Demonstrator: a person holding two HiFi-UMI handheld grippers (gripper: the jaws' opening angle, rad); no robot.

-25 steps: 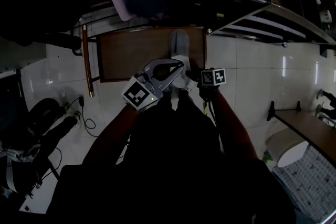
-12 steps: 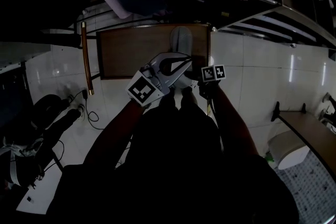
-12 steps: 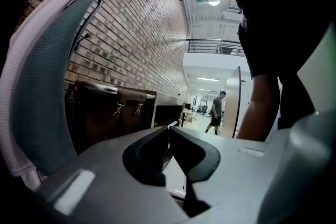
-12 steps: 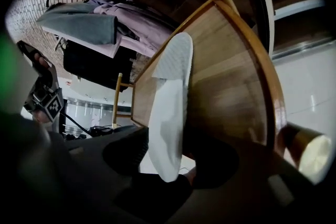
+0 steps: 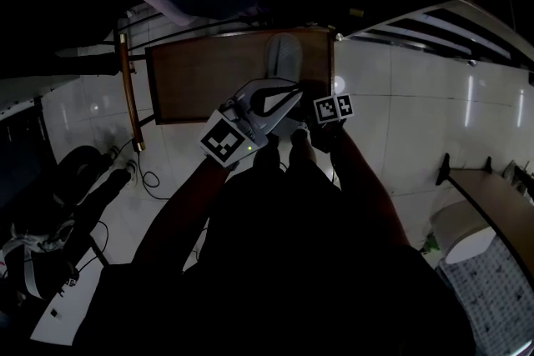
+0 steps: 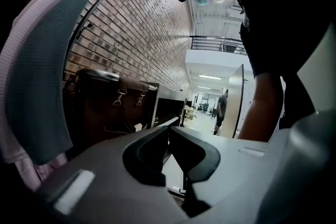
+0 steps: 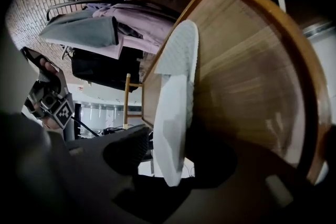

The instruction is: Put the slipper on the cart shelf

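Note:
A white slipper (image 5: 282, 56) lies lengthwise over the right end of the brown wooden cart shelf (image 5: 204, 77). My right gripper (image 5: 299, 117) comes in from the right and is shut on the slipper's near end. In the right gripper view the slipper (image 7: 176, 92) stands on edge between the jaws of the right gripper (image 7: 173, 165), with the shelf board (image 7: 252, 60) beside it. My left gripper (image 5: 294, 92) hovers just left of the slipper, shut and holding nothing. In the left gripper view the jaw tips of the left gripper (image 6: 169, 136) meet.
A wooden rail (image 5: 125, 92) runs along the shelf's left side. Grey and pink garments (image 7: 100, 29) hang behind the cart. Cables (image 5: 142, 175) and dark gear lie on the white tiled floor at the left. A bench (image 5: 492, 196) stands at the right.
Both grippers and the slipper have sunk a little toward the shelf. The right gripper has rolled, so its marker cube now shows two faces.

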